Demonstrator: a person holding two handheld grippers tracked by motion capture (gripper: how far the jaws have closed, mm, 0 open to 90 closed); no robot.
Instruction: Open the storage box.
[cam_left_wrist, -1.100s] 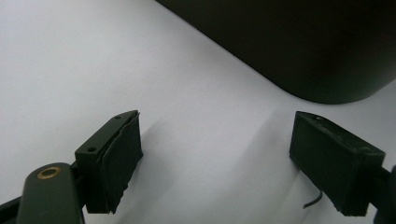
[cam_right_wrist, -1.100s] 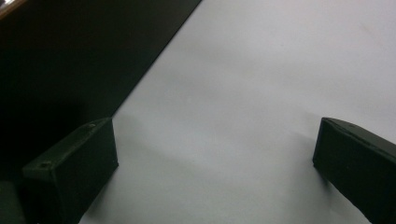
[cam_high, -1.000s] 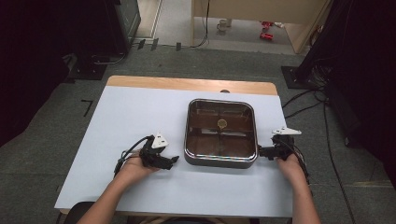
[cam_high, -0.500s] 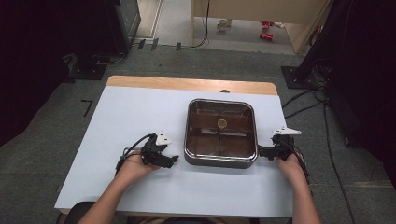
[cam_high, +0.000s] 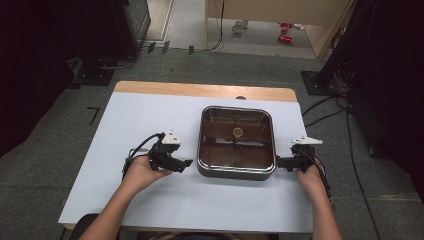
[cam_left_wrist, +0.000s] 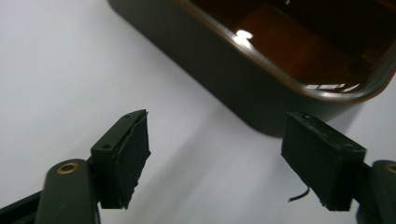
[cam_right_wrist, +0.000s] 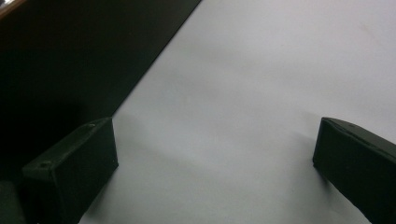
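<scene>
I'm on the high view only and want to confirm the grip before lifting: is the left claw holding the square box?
Observer: No. The left claw stands open, and its jaws have just been opening further. Between them is bare table, with a corner of the square box ahead.
Operator: And the right claw?
Observer: The right claw is open too, over bare table. The box's dark wall lies beside one jaw, outside the gap.

We are finding the square pan (cam_high: 236, 141) sitting on the table (cam_high: 150, 120), right of centre. The left gripper (cam_high: 186, 164) is lying just beside its left wall, the right gripper (cam_high: 278, 162) just beside its right wall. A small round piece (cam_high: 238, 132) is resting inside the pan.
</scene>
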